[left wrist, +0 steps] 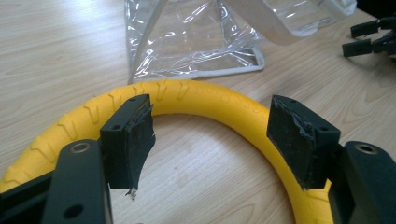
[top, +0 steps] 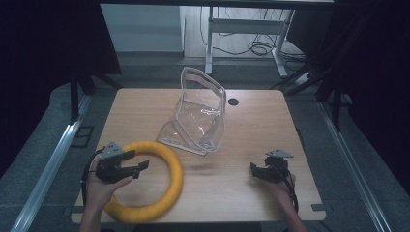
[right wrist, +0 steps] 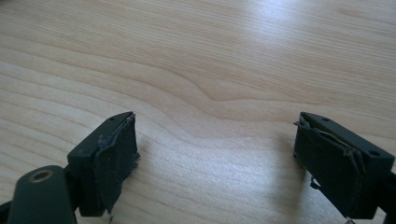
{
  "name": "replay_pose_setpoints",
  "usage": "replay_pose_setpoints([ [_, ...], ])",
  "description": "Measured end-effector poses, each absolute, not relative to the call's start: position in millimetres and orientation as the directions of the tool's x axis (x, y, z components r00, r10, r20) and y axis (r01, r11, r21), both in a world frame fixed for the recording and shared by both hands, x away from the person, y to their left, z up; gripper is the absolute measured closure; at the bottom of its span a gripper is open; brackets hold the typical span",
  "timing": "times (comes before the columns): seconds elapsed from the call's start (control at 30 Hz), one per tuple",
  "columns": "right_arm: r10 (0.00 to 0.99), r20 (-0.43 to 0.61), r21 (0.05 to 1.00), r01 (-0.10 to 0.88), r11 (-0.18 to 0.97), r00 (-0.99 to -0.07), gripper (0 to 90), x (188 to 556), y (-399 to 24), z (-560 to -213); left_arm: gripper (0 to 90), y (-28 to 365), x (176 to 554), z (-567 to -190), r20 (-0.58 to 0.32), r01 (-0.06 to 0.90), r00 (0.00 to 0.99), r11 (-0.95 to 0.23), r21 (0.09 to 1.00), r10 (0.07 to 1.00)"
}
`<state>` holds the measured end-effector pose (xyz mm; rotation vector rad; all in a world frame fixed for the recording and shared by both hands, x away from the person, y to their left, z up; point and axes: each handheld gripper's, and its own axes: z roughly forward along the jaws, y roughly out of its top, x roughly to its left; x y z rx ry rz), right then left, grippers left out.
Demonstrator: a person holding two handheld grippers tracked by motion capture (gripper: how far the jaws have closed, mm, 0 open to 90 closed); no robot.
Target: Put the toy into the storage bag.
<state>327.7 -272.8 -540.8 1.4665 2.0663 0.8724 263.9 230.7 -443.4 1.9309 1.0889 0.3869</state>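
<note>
Hovering wide-open left gripper (top: pixel 129 163) over yellow ring (top: pixel 177 174), likely light, stiff foam, grab rim; right gripper (top: pixel 258 170) wide, empty.

Light wood table (top: pixel 145 111), small dark round hole (top: pixel 233 102) near far edge. Grey floor (top: pixel 38 159) all around. Metal rails (top: pixel 53 159) along both sides. Behind: white desk legs (top: pixel 244 26) (black cables (top: pixel 256 47) tangled on floor). Dark curtains (top: pixel 43 43) left and right.
</note>
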Motion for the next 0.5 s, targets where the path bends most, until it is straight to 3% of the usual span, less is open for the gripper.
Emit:
replay_pose_setpoints([
  [0.5, 0.945, -0.008, 0.720, 0.654, 0.233, -0.328, 13.6, 328.5, -272.8, -540.8, 33.9, 234.2, 260.1, -439.5, -0.153, 0.524, 0.613, -0.254, 0.813, 0.776],
])
